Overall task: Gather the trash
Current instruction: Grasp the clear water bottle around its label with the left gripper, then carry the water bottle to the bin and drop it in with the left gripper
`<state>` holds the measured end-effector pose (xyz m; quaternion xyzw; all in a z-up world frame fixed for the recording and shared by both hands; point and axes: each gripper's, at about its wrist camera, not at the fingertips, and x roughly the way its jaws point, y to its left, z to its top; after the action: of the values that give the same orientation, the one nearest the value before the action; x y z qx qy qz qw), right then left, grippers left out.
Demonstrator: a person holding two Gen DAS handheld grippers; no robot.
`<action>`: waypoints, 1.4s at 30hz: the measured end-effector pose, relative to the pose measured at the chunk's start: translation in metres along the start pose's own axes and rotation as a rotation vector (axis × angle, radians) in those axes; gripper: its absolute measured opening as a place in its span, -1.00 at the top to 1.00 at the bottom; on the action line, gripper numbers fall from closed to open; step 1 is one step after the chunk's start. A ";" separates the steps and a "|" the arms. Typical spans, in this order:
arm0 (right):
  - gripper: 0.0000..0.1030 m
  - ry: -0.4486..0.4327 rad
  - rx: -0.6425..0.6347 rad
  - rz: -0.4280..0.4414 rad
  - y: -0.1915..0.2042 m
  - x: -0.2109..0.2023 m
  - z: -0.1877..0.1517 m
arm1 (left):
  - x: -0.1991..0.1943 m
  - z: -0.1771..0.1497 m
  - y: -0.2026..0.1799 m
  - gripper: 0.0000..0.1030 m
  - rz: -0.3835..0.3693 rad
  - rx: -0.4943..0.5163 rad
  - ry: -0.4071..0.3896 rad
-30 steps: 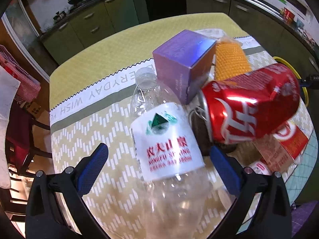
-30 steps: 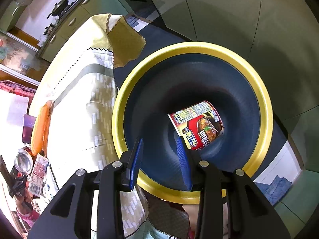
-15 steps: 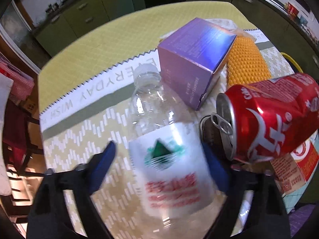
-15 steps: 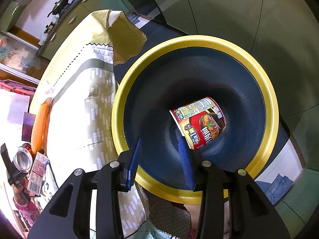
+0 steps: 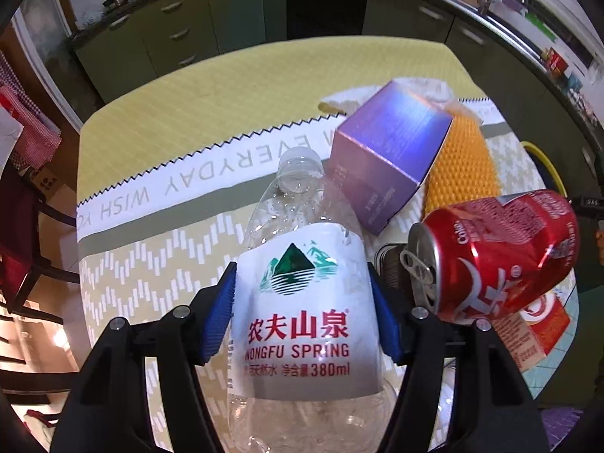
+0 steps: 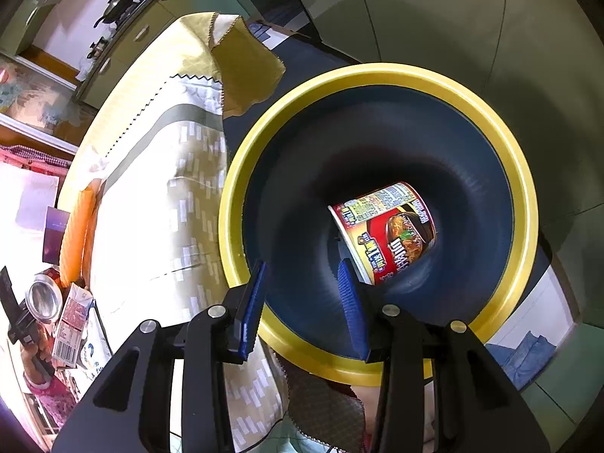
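Closing on the water bottle [image 5: 302, 313]: left hand-held gripper [image 5: 302, 317] straddles the label band at lower centre of the left wrist view, blue pads at both sides of the bottle and apparently touching it; jaws closing. Looks like the pick step, bottle empty, cap pointing to upper frame. Grabbing at the label makes sense: widest, stiffest part of a thin crushable body.

Label reads "农夫山泉", "NONGFU SPRING", "380ml", green mountain logo.

Right of it, a dented red cola can [image 5: 494, 256] lies on its side, tab end facing the bottle; "Cola" partly legible. Behind sits a purple box [image 5: 389, 151], tilted, its small print unreadable, with an orange mesh sleeve [image 5: 464, 166] beside it. Red-and-white wrapper [image 5: 536, 324] under the can. Tablecloth on the surface [image 5: 196, 120] reads "WISH… EVERYDAY", upside down.

Right hand-held gripper [image 6: 302, 302] hangs over the yellow-rimmed bin [image 6: 524, 204], partly parted, nothing between the pads. Instant noodle cup [image 6: 389, 234] already lies inside, text too small to read. Bin sits just off the surface edge, likely for short drops.
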<state>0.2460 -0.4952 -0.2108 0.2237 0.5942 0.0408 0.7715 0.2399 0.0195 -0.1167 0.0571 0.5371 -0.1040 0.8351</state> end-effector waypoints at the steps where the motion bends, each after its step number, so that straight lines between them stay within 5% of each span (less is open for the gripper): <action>1: 0.24 0.002 -0.003 0.001 0.001 0.001 0.000 | -0.005 -0.002 0.002 -0.20 0.000 -0.003 -0.008; 30: 0.24 -0.019 -0.020 0.011 0.005 -0.013 -0.001 | -0.060 0.020 -0.014 -0.20 -0.023 0.000 -0.174; 42: 0.24 -0.078 -0.042 0.024 0.003 -0.044 -0.013 | -0.121 0.024 -0.139 -0.20 -0.177 0.293 -0.254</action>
<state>0.2218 -0.5036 -0.1725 0.2159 0.5598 0.0539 0.7982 0.1800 -0.1070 0.0061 0.1169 0.4095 -0.2601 0.8666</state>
